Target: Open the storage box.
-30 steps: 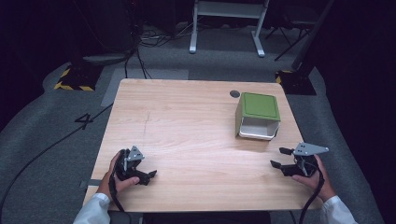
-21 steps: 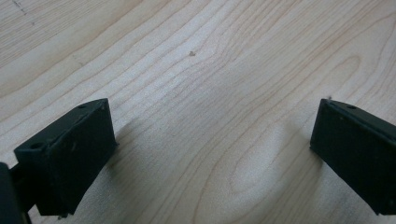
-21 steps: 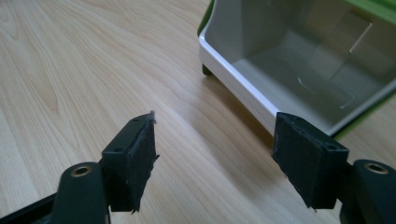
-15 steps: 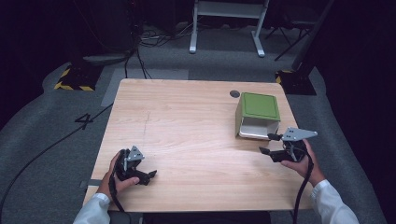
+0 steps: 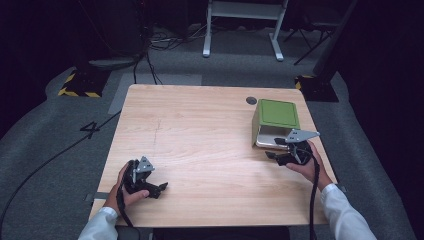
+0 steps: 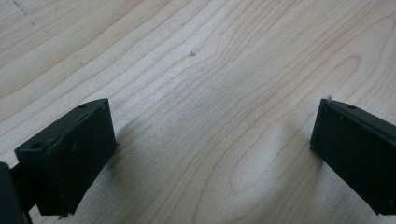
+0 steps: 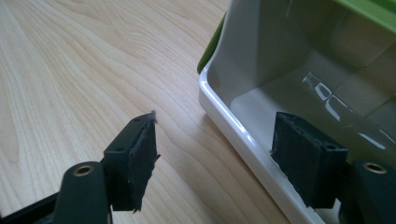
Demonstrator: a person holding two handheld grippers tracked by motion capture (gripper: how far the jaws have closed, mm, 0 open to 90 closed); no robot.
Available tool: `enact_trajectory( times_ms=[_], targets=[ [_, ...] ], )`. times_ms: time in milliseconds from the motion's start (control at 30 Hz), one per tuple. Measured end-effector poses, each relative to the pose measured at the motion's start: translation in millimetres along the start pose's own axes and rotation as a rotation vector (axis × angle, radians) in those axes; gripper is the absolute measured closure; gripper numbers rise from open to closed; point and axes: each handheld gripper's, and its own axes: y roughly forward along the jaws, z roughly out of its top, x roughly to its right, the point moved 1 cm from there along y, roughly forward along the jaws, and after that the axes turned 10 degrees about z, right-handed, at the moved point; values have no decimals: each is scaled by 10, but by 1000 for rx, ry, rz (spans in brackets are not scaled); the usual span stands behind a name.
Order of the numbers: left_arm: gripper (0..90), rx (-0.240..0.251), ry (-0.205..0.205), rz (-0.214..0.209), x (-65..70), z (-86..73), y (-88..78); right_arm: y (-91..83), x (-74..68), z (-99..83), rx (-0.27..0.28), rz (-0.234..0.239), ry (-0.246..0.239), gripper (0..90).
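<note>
**Right gripper straddling the rim of the green-lidded box**

No brand or label readable on the box [image 5: 276, 122]; on the floor to the far left of the table [image 5: 200, 130], a white "4" [image 5: 91, 128].

From above: right gripper [image 5: 278, 148] at the near, open side of the box, touching or just short of it. Left gripper [image 5: 159, 189] well apart, low over bare wood at the near left corner.

Right gripper view: jaws fairly wide, just been closing a little, pads not pressing. White rim [image 7: 233, 128] between them, one fingertip [image 7: 306, 156] inside the glossy white cavity, the other over the wood outside. Green edge above.

Left gripper view: jaws wide, nothing between them but wood grain.
</note>
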Motion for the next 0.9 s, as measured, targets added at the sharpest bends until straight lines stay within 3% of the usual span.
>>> enact_trajectory(
  times_ms=[167, 200, 400, 900],
  targets=[
    [3, 0, 0, 0, 0, 0, 0, 45, 65, -2, 6, -11, 28, 313],
    [2, 0, 0, 0, 0, 0, 0, 77, 95, -30, 6, -5, 51, 316],
    [3, 0, 1, 0, -1, 0, 0, 167, 150, -106, -33, -18, 78, 336],
    [3, 0, 1, 0, 0, 0, 0, 95, 165, -183, -50, 10, 76, 528]
  ],
)
